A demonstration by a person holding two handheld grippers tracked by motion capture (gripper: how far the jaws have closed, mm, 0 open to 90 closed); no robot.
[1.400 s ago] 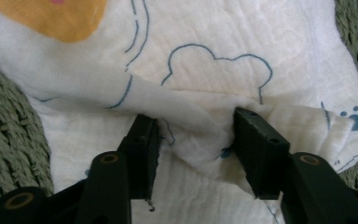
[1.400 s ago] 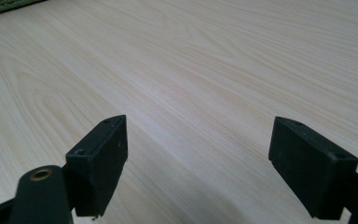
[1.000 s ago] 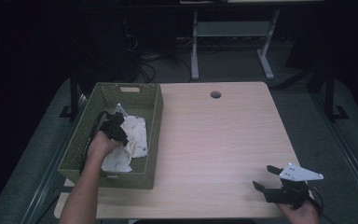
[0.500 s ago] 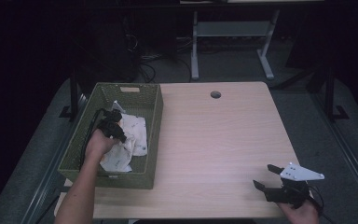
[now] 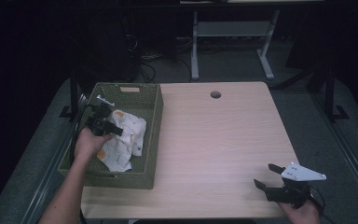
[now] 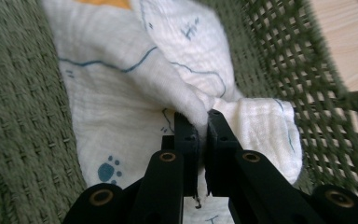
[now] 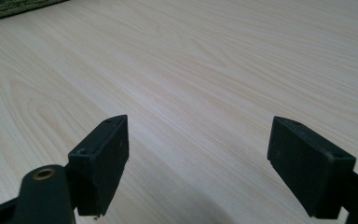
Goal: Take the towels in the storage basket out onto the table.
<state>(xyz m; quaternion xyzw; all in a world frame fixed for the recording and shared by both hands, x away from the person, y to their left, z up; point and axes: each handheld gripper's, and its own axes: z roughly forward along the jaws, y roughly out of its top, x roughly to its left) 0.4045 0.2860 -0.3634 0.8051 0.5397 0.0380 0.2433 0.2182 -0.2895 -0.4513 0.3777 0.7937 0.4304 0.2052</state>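
The left claw (image 6: 201, 122) has just been closing and now pinches a fold of the white printed cloth (image 5: 123, 140), which lies in the green basket (image 5: 151, 135) at centre left. The right claw (image 5: 266, 176), released, hovers over the worktop (image 5: 214, 140) at lower right.

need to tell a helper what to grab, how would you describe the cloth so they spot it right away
On the wooden table, look in the green woven basket at its left side. The cloth lies crumpled inside, white with blue line drawings, a blue paw print and orange patches; the left gripper is pinching a fold of it.
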